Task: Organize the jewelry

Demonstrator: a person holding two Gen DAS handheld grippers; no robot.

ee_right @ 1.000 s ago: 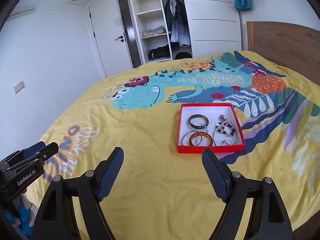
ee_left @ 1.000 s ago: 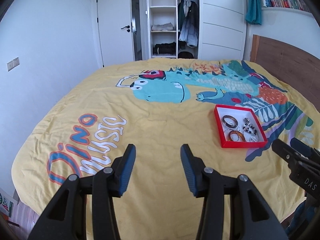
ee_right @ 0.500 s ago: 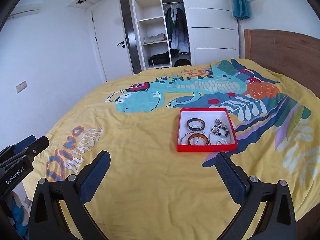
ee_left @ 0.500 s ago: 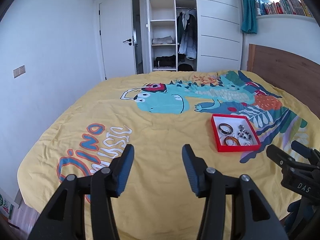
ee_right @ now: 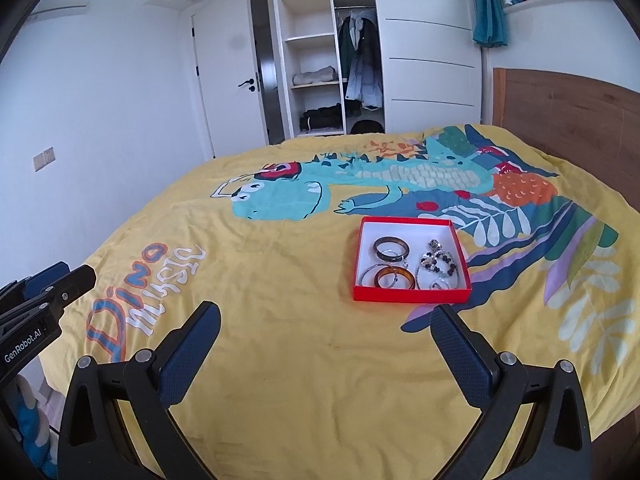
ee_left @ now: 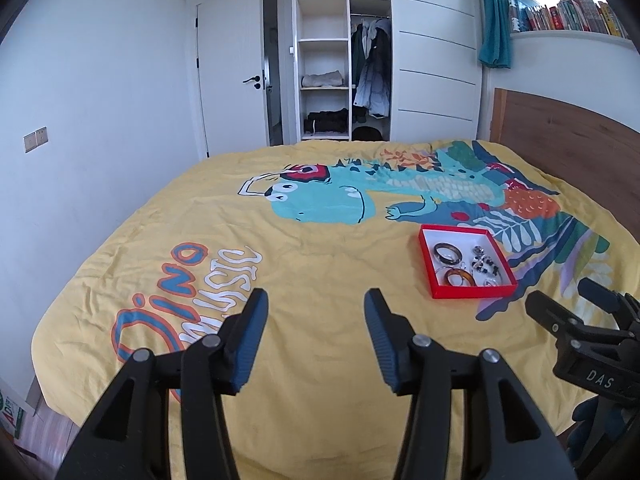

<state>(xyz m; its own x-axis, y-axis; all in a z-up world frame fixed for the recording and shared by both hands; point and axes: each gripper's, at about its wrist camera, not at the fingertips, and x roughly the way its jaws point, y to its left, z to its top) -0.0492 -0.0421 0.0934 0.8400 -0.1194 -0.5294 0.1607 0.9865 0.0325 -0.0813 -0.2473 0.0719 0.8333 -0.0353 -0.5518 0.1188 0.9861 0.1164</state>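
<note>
A red box with a white inside (ee_right: 412, 295) lies on the yellow bed cover; it also shows in the left wrist view (ee_left: 472, 292). In it lie a dark bangle (ee_right: 391, 248), an amber bangle (ee_right: 395, 277), a thin silver ring and a beaded bracelet (ee_right: 437, 263). My right gripper (ee_right: 324, 316) is wide open and empty, held above the bed, short of the box. My left gripper (ee_left: 315, 300) is open and empty, left of the box.
The yellow dinosaur bed cover (ee_right: 280, 320) fills the foreground. A wooden headboard (ee_right: 568, 112) stands at the right. An open wardrobe (ee_left: 344, 80) and a white door (ee_left: 232, 76) stand behind the bed.
Both grippers have pulled back and up from the bed, so the box looks smaller. The right gripper's jaws have opened wider. The left jaws stay the same.
</note>
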